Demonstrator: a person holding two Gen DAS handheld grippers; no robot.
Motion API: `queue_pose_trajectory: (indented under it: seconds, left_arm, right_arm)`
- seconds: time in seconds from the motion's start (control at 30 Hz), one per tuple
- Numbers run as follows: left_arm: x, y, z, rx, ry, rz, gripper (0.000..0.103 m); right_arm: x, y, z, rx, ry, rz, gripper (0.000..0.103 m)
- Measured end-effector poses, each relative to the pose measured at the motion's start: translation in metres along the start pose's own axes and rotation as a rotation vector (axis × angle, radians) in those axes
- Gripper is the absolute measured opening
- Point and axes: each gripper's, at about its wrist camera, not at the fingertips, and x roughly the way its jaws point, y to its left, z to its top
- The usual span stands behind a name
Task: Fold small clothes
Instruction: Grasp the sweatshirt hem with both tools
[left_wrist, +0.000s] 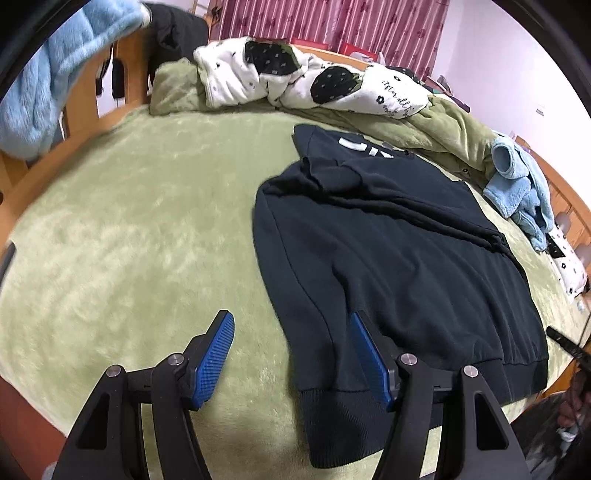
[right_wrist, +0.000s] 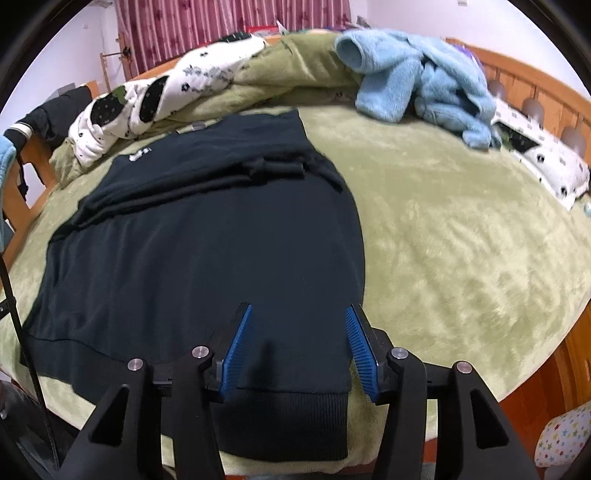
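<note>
Dark navy knit sweatshirt with a ribbed hem band (left_wrist: 388, 258) lies flat, front down or up I cannot say, on the plush olive-green fleece bed cover (left_wrist: 147, 221); sleeves look already laid inward across the chest, hem toward the cameras. Left gripper (left_wrist: 295, 354) — jaws apart, nothing pinched — hangs over the sweatshirt's left hem corner, one blue ribbed pad (left_wrist: 214, 362) over bare fleece, the other over the dark cloth. Right gripper (right_wrist: 299, 350), jaws likewise parted and gripping nothing, straddles the right hem corner, with the ribbed band (right_wrist: 288, 417) just below its pads; whether the pads touch the cloth is unclear from this angle. Handling judgement: soft, limp, fairly thick cotton knit; light, not fragile, will sag and drape when lifted, and may drag on the fleece nap. Best holds are the two hem corners, on the ribbed band, where the doubled cloth gives the pads more to bite — lift both evenly to carry the hem up toward the collar. A crumpled light-blue fleece garment (right_wrist: 417, 77) sits well apart, at the far edge.
</note>
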Motion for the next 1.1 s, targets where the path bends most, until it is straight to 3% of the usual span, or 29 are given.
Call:
queue_pose_trajectory:
  seconds: [0.3, 0.57, 0.67, 0.8, 0.87, 1.1]
  left_arm:
    - [0.048, -0.011, -0.01, 0.033, 0.081, 0.02, 0.061]
    - [0.062, -0.019, -0.006, 0.058, 0.072, 0.051, 0.061]
    - [0.062, -0.022, -0.007, 0.08, 0.065, 0.055, 0.05]
    - [0.057, -0.026, -0.009, 0.097, 0.075, 0.045, 0.026]
    - [0.053, -0.026, -0.009, 0.096, 0.08, 0.035, 0.012]
    - [0.029, -0.017, -0.011, 0.067, 0.059, 0.028, 0.009]
  right_arm:
    - [0.045, -0.012, -0.013, 0.038, 0.017, -0.037, 0.053]
    - [0.064, -0.028, 0.0, 0.108, 0.014, -0.011, 0.057]
    - [0.068, -0.023, 0.004, 0.073, 0.019, -0.027, 0.049]
    - [0.065, -0.021, 0.001, 0.066, 0.021, 0.013, 0.017]
    - [0.062, -0.023, 0.0, 0.088, 0.025, 0.037, 0.014]
    - [0.035, -0.017, 0.0, 0.091, -0.016, 0.047, 0.011]
